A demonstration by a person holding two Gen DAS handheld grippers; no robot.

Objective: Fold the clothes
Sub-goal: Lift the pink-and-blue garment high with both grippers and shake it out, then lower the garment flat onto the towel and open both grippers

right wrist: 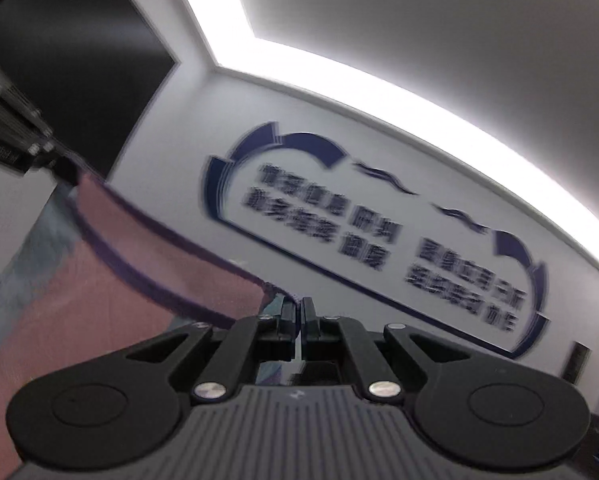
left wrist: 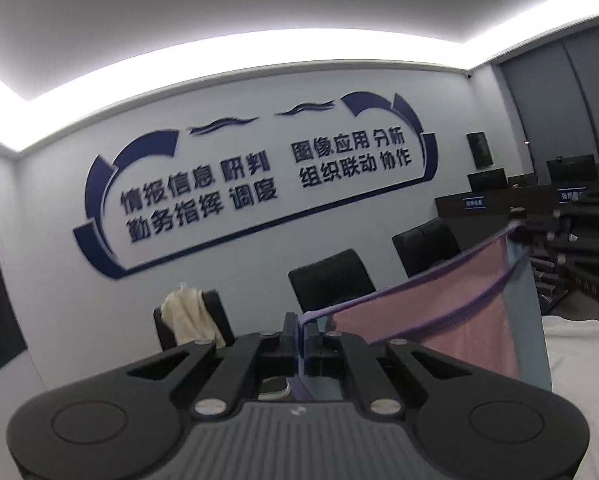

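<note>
- Garment (left wrist: 431, 312) in pink, with a purple hem and a pale blue panel, hangs stretched in the air between two hand-held grippers in a meeting room.
- Left gripper (left wrist: 302, 334) has its jaws clamped together on one end of the purple hem; the cloth runs up and to the right from there.
- Right gripper (right wrist: 300, 314) likewise has its jaws pressed together on the other end of the hem, with the pink cloth falling away to the left; this view is blurred.
- Both cameras are tilted upward, taking in the blue wall lettering (left wrist: 259, 176) and the lit ceiling, so the lower part of the garment is out of sight.
- White-covered worktop (left wrist: 579, 344) shows only at the right edge of the left view, below the cloth; black chairs (left wrist: 331, 280) stand along the wall, one draped with a cream cloth (left wrist: 187, 312).
- Progress: no finished fold can be seen. Lifted taut, the garment would fit either being spread ahead of folding or being carried over mid-fold; the pictures do not settle which.
</note>
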